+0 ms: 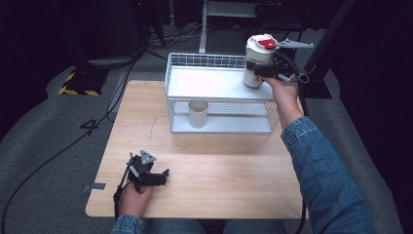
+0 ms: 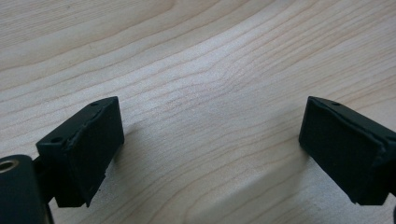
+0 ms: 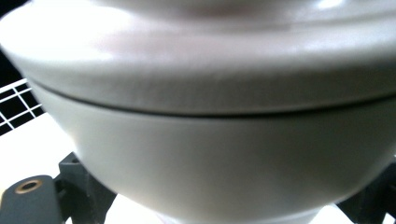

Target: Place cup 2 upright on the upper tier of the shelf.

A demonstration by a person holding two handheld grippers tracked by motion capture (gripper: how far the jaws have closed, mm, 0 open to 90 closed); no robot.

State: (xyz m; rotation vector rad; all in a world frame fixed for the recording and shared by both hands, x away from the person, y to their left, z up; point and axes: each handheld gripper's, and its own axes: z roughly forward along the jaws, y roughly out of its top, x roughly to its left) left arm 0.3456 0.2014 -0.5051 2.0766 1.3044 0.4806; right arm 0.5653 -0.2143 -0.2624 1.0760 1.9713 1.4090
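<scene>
A white lidded jar (image 1: 257, 63) with a red knob on its lid stands upright at the right end of the wire rack's top shelf (image 1: 214, 83). My right gripper (image 1: 265, 72) is shut on the jar's side from the right. Whether the jar's base touches the shelf I cannot tell. In the right gripper view the jar's body (image 3: 210, 140) sits very close between the jaws. A beige cup (image 1: 198, 113) stands on the rack's lower shelf. My left gripper (image 1: 160, 176) rests low on the wooden table near its front left, open (image 2: 210, 149), with bare wood between the jaws.
The white wire rack sits at the table's (image 1: 219, 165) far edge and has a low mesh rim around the top shelf. Cables and a stand base (image 1: 80, 80) lie on the grey floor beyond the table's left side.
</scene>
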